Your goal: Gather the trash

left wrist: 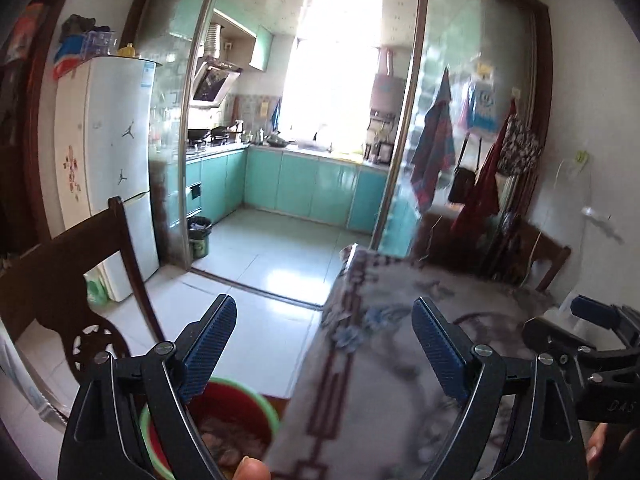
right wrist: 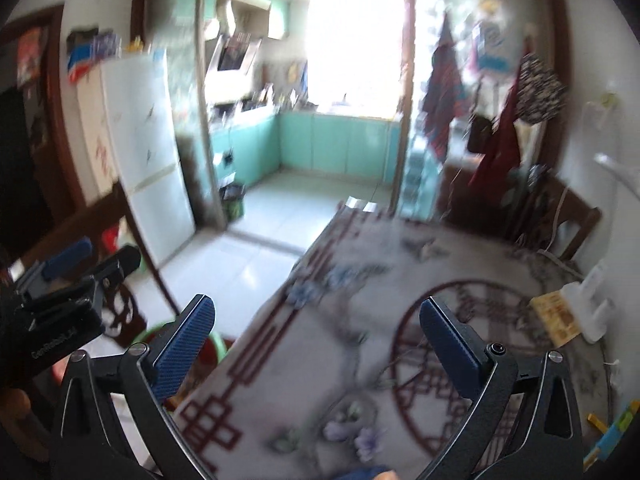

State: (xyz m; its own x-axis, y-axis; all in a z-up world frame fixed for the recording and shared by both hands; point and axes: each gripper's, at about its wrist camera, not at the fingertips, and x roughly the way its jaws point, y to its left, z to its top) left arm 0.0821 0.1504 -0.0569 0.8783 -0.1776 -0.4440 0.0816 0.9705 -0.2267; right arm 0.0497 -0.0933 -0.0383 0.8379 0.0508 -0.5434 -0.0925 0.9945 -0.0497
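Observation:
A red bin with a green rim (left wrist: pixel 236 408) stands on the floor beside the table, low under my left gripper (left wrist: pixel 323 308), with brownish scraps inside. That gripper is open and empty, hanging over the edge of the patterned tablecloth (left wrist: pixel 380 380). My right gripper (right wrist: pixel 316 304) is open too, with nothing between its fingers, above the same cloth (right wrist: pixel 340 360). In the right wrist view the bin (right wrist: pixel 210 350) peeks out behind the left finger. A yellow packet (right wrist: pixel 556 316) and a white object (right wrist: pixel 592 304) lie at the table's far right, and small yellow and blue items (right wrist: pixel 612 428) near its right edge.
A dark wooden chair (left wrist: pixel 60 280) stands left of the bin, with a white fridge (left wrist: pixel 116 160) behind it. Sliding glass doors open onto a teal kitchen holding a small dark bin (left wrist: pixel 199 236). Clothes and bags (left wrist: pixel 436 148) hang on the right, above another chair (left wrist: pixel 548 256).

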